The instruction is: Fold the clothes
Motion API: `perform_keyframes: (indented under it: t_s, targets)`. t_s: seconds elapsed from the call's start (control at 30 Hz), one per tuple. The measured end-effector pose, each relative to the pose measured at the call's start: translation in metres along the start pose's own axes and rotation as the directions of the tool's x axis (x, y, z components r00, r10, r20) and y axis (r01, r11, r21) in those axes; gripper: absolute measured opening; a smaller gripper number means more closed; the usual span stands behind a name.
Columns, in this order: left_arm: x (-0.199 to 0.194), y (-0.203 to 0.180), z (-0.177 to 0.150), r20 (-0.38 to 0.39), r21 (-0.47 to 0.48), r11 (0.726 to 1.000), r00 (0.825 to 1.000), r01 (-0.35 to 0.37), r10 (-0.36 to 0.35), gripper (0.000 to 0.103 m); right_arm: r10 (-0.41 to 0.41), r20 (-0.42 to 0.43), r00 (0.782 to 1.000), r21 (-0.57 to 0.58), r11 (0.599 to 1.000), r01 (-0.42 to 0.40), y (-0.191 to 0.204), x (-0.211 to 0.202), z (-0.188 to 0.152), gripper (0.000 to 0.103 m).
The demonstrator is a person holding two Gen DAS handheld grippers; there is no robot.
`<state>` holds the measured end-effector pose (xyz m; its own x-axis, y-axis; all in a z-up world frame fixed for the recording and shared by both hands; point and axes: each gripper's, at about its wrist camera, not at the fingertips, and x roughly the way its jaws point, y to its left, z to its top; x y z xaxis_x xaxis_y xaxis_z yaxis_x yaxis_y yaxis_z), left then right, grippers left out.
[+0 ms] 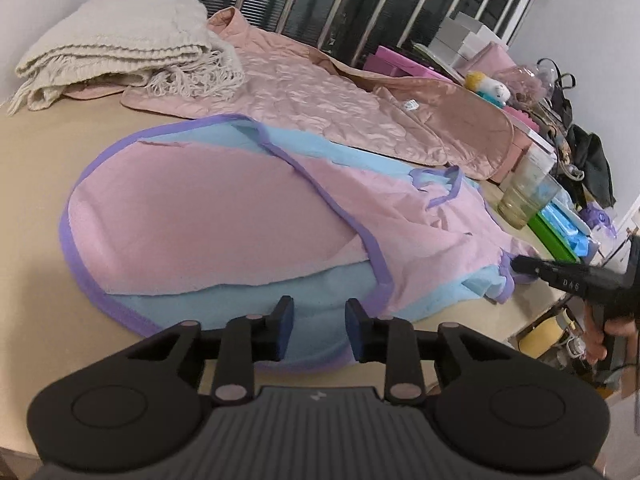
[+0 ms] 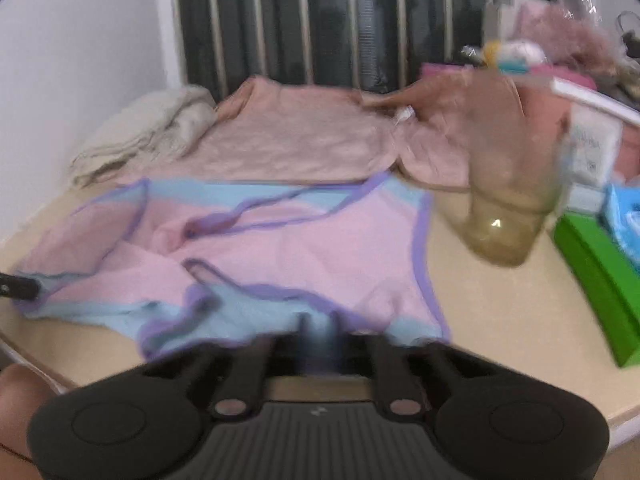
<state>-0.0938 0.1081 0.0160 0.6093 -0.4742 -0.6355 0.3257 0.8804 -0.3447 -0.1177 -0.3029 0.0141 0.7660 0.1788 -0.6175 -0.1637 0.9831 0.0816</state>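
- One pink-and-blue garment (image 1: pixel 224 216) with purple trim lay spread on the beige tabletop (image 1: pixel 36 184). In the left wrist view its long axis ran from the rounded hem at the left toward the bunched end at the right.
- The left gripper (image 1: pixel 319 320) hovered over the garment's near blue edge, its fingers apart and nothing between them.
- The right gripper (image 2: pixel 318 332) sat at the garment's near purple-trimmed edge. That view was blurred, so whether it was clamped on cloth cannot be told.
- In the left wrist view, the right gripper's tip met the bunched right end, and its black body bore letters that seemed to read "DA6".
- Behind lay one quilted pink jacket (image 1: pixel 320 100) with a small white tag, unreadable, and one folded cream blanket (image 1: pixel 120 48).
- One clear glass (image 1: pixel 528 196) stood just beside a green box (image 1: pixel 554 236).
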Motion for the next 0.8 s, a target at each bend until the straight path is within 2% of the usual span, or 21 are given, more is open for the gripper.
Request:
perform_keyframes:
  t_s: [0.07,0.17,0.2,0.27,0.33,0.37,0.43,0.47,0.53,0.67,0.77,0.8]
  targets:
    - [-0.003,0.006,-0.001,-0.002,-0.023,1.0,1.0,-0.004,0.004,0.015,-0.023,-0.008,1.0,0.005,1.0,0.023,-0.004,-0.004,-0.001,0.0]
    - [-0.012,0.013,-0.002,-0.007,-0.052,0.998,1.0,-0.03,0.03,0.015,-0.099,-0.02,0.995,-0.006,0.995,0.099,-0.007,-0.013,-0.001,0.002]
    - [-0.015,0.013,0.001,-0.002,-0.056,0.998,0.999,-0.037,0.037,0.018,-0.083,0.005,0.997,-0.025,0.996,0.083,-0.004,-0.02,0.0,0.005]
    - [-0.02,0.009,0.008,0.03,-0.041,0.999,0.999,-0.021,0.022,0.02,0.016,0.071,0.997,-0.053,0.999,-0.013,0.008,-0.033,0.007,0.014]
    - [-0.017,0.0,0.019,0.061,-0.02,1.0,0.998,0.018,-0.017,0.029,0.105,0.092,0.99,-0.155,0.984,-0.09,0.029,-0.029,0.018,0.03]
    - [-0.013,-0.005,0.023,0.068,-0.005,1.0,0.997,0.028,-0.028,0.033,0.117,0.08,0.99,-0.197,0.975,-0.099,0.038,-0.017,0.021,0.03]
    - [0.002,-0.016,0.029,0.05,0.032,0.999,0.999,0.011,-0.012,0.033,0.139,0.056,0.989,-0.277,0.953,-0.118,0.058,0.008,0.027,0.029]
    - [0.009,-0.019,0.029,0.031,0.042,0.999,0.999,0.008,-0.009,0.033,0.136,0.057,0.989,-0.252,0.961,-0.117,0.056,0.013,0.029,0.025]
    - [0.018,-0.024,0.026,0.004,0.051,0.999,1.0,0.0,0.0,0.033,0.13,0.057,0.99,-0.2,0.973,-0.116,0.053,0.021,0.033,0.001]
    - [0.027,-0.025,0.017,-0.015,0.07,0.997,0.999,-0.027,0.029,0.033,0.116,0.058,0.992,-0.095,0.989,-0.111,0.047,0.038,0.042,0.0]
    - [0.024,-0.018,0.018,-0.019,0.03,0.999,1.0,-0.009,0.009,0.033,-0.016,0.146,0.989,0.077,0.997,0.004,0.016,0.028,0.05,0.0]
    - [0.024,-0.016,0.019,-0.024,0.012,1.0,1.0,-0.002,0.002,0.033,0.001,0.129,0.992,0.07,0.997,-0.01,0.013,0.028,0.05,0.0]
